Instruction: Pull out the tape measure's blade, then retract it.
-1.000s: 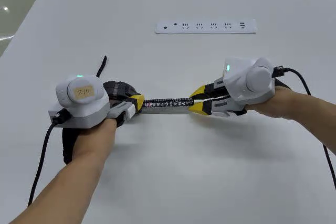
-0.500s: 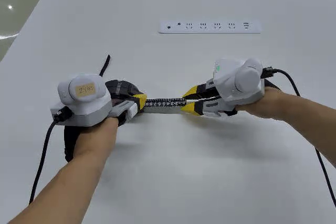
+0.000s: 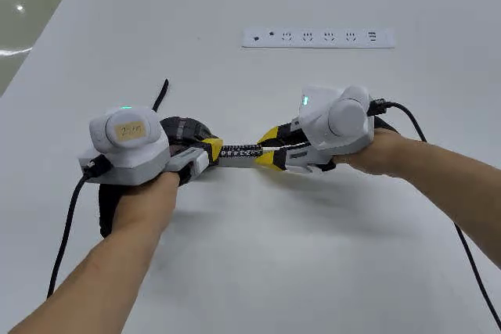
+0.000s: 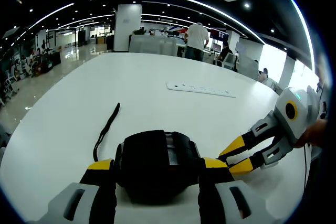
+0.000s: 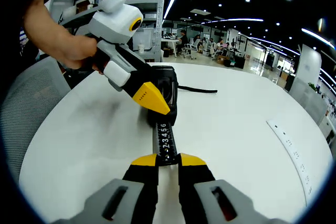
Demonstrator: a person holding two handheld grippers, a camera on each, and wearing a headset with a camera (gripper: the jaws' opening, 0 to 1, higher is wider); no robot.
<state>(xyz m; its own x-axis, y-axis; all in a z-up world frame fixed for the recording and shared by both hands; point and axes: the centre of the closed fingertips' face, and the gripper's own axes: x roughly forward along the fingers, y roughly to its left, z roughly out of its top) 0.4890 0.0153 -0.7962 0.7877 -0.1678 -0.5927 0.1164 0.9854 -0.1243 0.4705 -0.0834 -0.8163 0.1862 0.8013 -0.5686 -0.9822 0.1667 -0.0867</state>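
The left hand [image 3: 145, 201] reaches in from the lower left, forearm angled up across the white table [image 3: 274, 263], and holds the left gripper [image 3: 205, 154] level and pointing right. Its yellow-tipped jaws clamp the black tape measure [image 4: 157, 163] by both sides of the case, which rests on the table. The right hand [image 3: 376, 154] comes in from the right, its wrist low over the table, with the right gripper [image 5: 167, 160] aimed straight back at the left one. Its jaws are pinched on the end of the blade [image 5: 164, 137], a short numbered stretch of which spans the gap between the two grippers. A power strip [image 3: 318, 37] lies well beyond them.
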